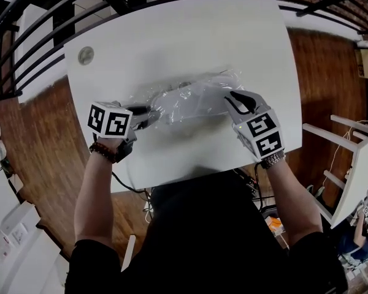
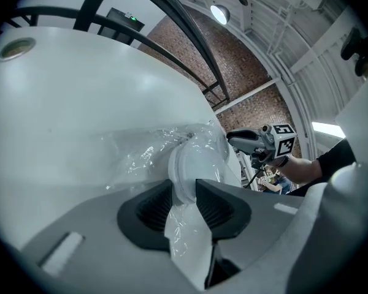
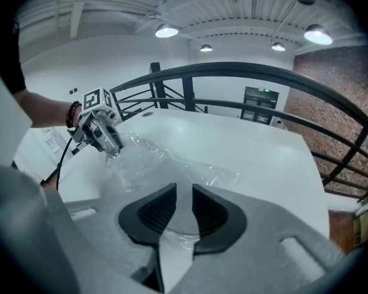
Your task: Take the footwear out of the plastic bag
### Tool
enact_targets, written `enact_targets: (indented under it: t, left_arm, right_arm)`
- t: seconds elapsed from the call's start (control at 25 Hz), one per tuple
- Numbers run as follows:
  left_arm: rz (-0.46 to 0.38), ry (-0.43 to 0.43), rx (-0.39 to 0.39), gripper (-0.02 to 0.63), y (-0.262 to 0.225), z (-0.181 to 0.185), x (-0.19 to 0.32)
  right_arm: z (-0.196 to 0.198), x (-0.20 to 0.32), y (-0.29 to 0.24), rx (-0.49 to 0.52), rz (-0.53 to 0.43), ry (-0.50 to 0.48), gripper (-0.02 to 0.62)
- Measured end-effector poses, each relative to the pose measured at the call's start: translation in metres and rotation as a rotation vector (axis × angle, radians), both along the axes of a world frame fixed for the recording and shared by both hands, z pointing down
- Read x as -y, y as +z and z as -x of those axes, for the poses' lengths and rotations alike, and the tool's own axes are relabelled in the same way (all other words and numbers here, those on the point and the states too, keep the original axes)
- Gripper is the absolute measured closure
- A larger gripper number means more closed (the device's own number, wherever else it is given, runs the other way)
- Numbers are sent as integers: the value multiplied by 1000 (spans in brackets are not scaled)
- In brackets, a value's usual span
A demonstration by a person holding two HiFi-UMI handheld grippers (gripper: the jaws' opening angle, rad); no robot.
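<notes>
A clear plastic bag (image 1: 199,97) lies crumpled across the middle of the white table (image 1: 172,29), with white footwear (image 1: 187,105) showing dimly inside it. My left gripper (image 1: 148,113) is at the bag's left end. In the left gripper view its pads are closed on a rounded white end of the footwear (image 2: 193,164), with the plastic film wrapped round it. My right gripper (image 1: 233,100) is at the bag's right end. Its jaws (image 3: 184,210) stand a narrow gap apart with crinkled film (image 3: 178,241) pinched between them.
A round metal grommet (image 1: 86,55) sits in the table's far left corner. A black railing (image 1: 43,17) curves round the far side of the table. White furniture (image 1: 356,164) stands on the wooden floor to the right.
</notes>
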State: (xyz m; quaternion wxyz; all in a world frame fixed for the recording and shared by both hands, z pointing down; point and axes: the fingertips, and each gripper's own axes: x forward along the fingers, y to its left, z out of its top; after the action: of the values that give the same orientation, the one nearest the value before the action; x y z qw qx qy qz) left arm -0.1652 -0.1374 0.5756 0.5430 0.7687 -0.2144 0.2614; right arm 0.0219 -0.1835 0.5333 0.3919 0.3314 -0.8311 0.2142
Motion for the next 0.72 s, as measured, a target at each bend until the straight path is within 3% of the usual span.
enact_targets:
  t: [0.2, 0.32, 0.52, 0.72]
  left_arm:
    - [-3, -17, -2, 477, -3, 0, 0]
    - [-3, -23, 4, 480, -3, 2, -2]
    - [-4, -42, 3, 486, -5, 2, 1]
    - [-14, -67, 4, 492, -8, 3, 2]
  right_arm:
    - [-45, 17, -10, -32, -45, 109, 523]
    - [-65, 15, 5, -20, 37, 163, 501]
    - [-69, 12, 20, 128, 214, 267, 486]
    - [-68, 8, 18, 139, 217, 246, 600]
